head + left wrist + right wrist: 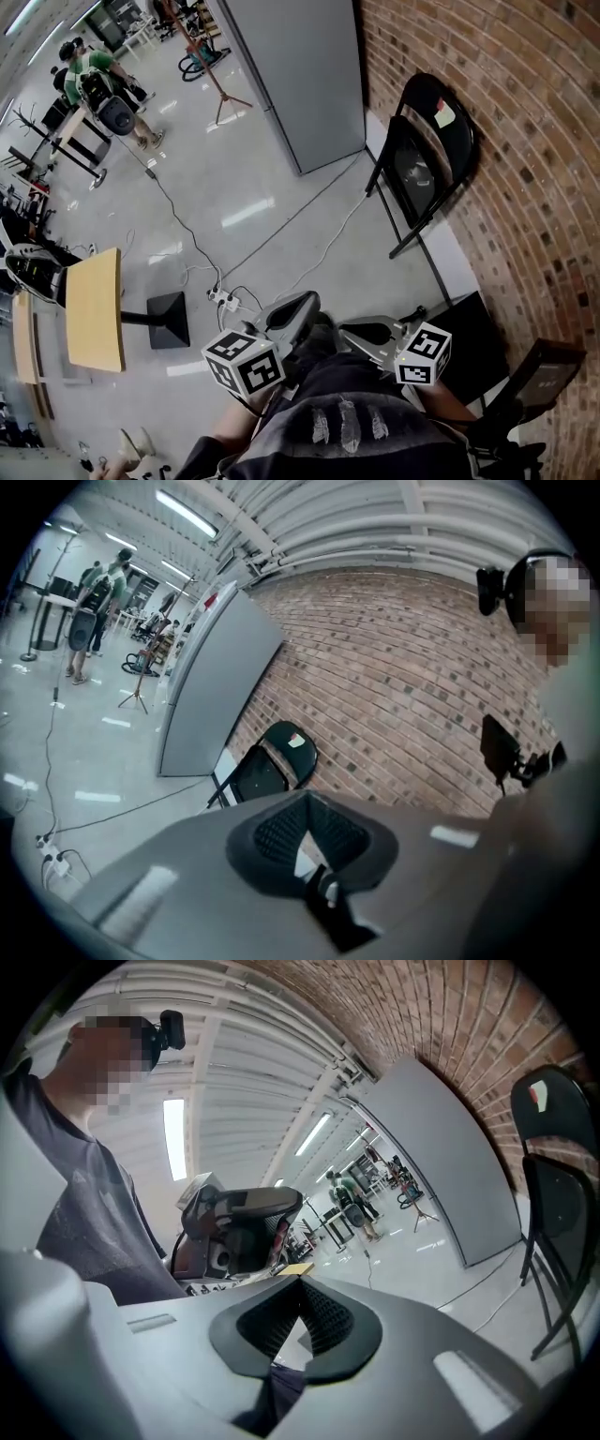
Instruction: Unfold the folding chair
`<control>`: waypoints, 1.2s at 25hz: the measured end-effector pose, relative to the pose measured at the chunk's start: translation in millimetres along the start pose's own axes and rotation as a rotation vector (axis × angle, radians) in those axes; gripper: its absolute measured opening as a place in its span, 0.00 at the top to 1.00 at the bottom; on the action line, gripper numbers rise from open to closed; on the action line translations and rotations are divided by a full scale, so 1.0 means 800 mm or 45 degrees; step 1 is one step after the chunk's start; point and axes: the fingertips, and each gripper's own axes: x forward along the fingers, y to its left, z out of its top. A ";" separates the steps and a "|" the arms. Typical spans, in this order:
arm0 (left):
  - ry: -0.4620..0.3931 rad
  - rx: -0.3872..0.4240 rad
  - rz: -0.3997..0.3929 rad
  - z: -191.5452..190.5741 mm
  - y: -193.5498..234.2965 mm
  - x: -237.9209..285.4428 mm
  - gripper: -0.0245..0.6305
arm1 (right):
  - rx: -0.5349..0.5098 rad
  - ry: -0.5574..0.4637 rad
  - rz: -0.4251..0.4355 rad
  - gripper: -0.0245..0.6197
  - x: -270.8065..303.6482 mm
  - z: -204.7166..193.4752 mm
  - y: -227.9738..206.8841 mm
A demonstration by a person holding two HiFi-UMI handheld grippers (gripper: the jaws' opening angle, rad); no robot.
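While the folding chair (424, 159) stands by the brick wall (534, 131), its seat apparently tipped up near the backrest and so, I judge, not yet opened out, I have both tools well short of it, low and close to my body. My left tool (305, 841) has its jaws pressed together on nothing and looks toward the chair, which sits beyond its tips with floor (281, 206) between. My right tool (300, 1321) is likewise closed and empty, with the chair off at the right edge of its view. I read the closed jaws as a way to keep the tools out of trouble on the approach. A cable (342, 230) runs across the floor on my side of the chair, something to step over before I reach for the backrest.
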 end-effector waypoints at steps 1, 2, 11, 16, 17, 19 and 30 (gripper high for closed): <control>0.009 0.010 -0.015 -0.002 -0.003 0.008 0.96 | -0.004 -0.001 -0.013 0.96 -0.004 0.000 -0.006; 0.017 0.019 -0.029 -0.004 -0.005 0.017 0.96 | -0.008 0.000 -0.029 0.96 -0.009 -0.001 -0.013; 0.067 -0.021 -0.109 0.011 0.014 0.043 0.96 | 0.030 0.029 -0.128 0.96 -0.004 0.011 -0.036; 0.037 -0.037 -0.086 0.043 0.058 0.051 0.96 | 0.004 0.096 -0.097 0.96 0.039 0.029 -0.068; 0.021 -0.045 -0.077 0.051 0.071 0.053 0.96 | -0.014 0.114 -0.087 0.96 0.051 0.033 -0.076; -0.020 -0.070 -0.045 0.070 0.103 0.048 0.96 | -0.054 0.150 -0.050 0.96 0.084 0.043 -0.086; -0.072 -0.152 -0.009 0.121 0.201 0.033 0.96 | -0.141 0.230 0.038 0.96 0.191 0.079 -0.108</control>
